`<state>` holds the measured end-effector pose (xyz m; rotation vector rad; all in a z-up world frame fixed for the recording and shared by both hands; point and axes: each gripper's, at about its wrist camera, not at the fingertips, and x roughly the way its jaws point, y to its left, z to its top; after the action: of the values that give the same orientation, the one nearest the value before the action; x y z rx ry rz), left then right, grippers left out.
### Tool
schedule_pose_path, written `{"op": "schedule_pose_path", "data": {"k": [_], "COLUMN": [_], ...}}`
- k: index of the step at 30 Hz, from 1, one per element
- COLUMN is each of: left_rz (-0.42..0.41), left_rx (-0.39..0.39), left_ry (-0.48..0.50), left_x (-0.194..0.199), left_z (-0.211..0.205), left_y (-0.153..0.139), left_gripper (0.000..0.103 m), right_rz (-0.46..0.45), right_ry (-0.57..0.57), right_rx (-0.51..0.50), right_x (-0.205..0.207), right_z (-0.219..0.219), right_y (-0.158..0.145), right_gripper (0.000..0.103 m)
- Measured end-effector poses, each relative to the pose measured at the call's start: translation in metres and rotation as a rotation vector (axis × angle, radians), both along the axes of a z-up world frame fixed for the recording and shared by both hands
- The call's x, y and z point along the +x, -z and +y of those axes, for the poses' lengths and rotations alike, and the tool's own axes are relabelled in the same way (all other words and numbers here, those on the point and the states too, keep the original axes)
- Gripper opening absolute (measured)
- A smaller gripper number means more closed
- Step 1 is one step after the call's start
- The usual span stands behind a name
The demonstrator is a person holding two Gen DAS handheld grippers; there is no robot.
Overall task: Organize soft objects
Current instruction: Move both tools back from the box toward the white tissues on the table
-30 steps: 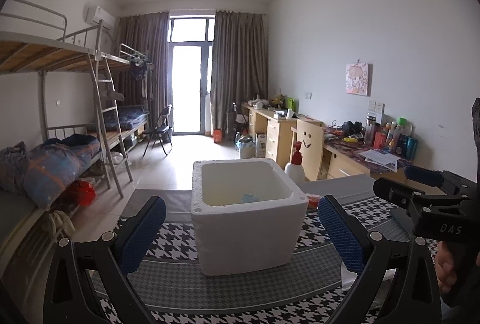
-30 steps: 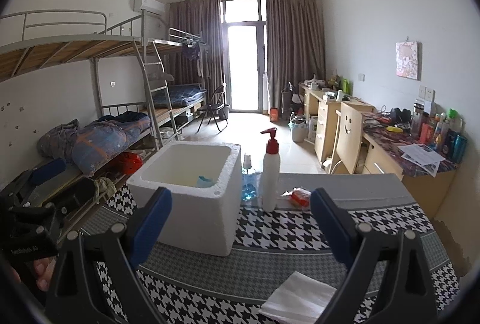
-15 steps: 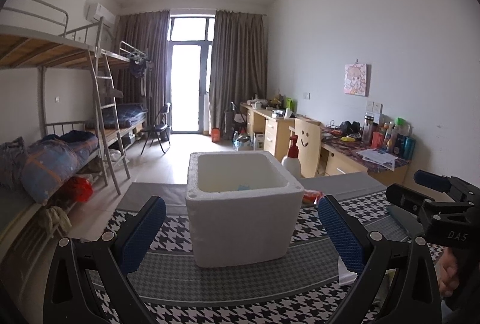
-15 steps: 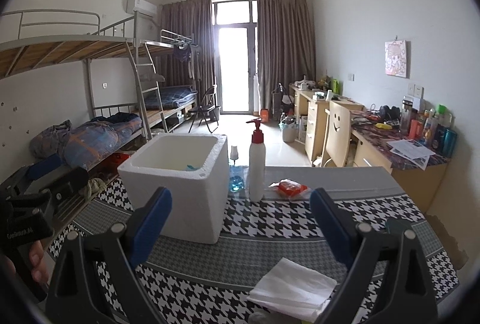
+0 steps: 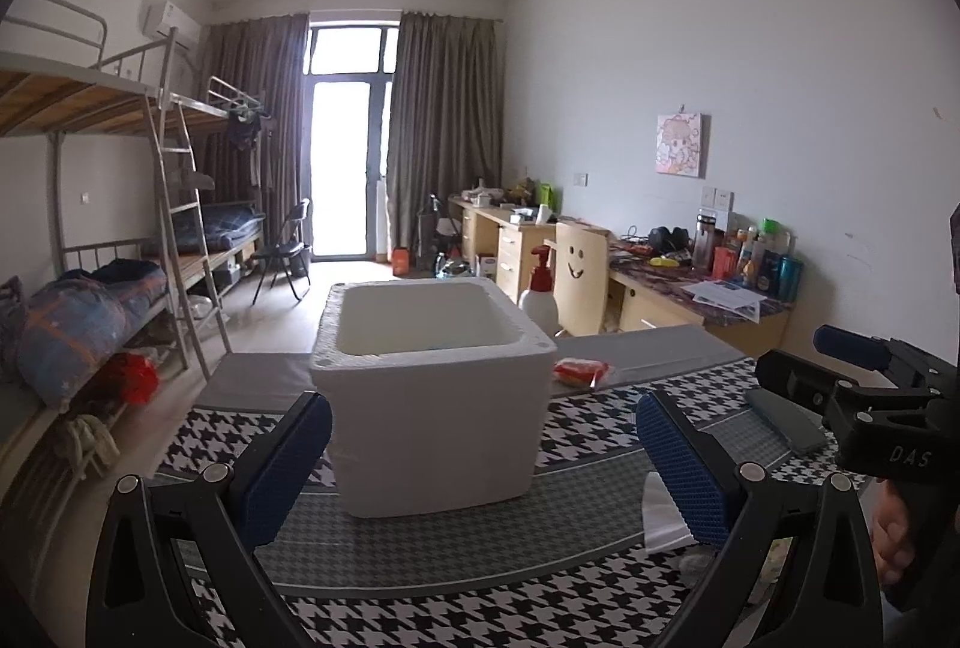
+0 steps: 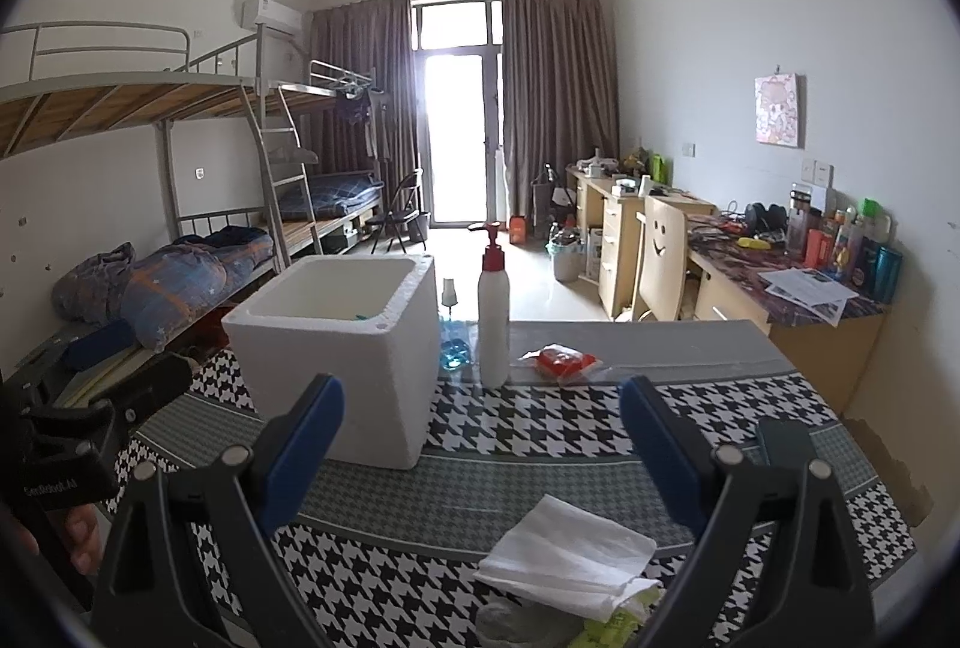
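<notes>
Both grippers lower and farther back; foam box (image 5: pixel 432 396) rim higher in view.

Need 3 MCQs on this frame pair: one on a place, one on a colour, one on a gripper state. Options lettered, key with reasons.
1. Where does the white folded tissue lie?
A. inside the foam box
B. on the tablecloth ahead of the right gripper
C. on the desk

2. What colour is the pump bottle's cap?
A. red
B. green
C. black

3. What state is the left gripper in?
A. shut on the tissue
B. shut on nothing
C. open, holding nothing

Key: 1 B, it rests on the houndstooth tablecloth between the right gripper's fingers, apart from the foam box. 2 A, the pump head is red. 3 C, its blue pads stand wide apart with nothing between.
</notes>
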<state>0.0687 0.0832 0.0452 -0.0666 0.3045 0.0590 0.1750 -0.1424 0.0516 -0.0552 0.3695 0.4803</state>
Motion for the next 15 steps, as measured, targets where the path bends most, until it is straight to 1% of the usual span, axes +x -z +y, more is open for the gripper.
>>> {"op": "schedule_pose_path", "data": {"k": [5,15], "left_rz": [-0.010,0.004], "left_rx": [-0.011,-0.014], "left_ry": [0.017,0.067], "left_x": [-0.001,0.005], "left_z": [-0.004,-0.018], "left_y": [0.003,0.008], "left_gripper": [0.102,0.102], "right_rz": [0.005,0.019], "right_ry": [0.025,0.052], "right_rx": [0.009,0.013], "right_x": [-0.001,-0.003], "right_z": [-0.010,-0.020], "right_y": [0.006,0.011], "right_gripper": [0.095,0.095]}}
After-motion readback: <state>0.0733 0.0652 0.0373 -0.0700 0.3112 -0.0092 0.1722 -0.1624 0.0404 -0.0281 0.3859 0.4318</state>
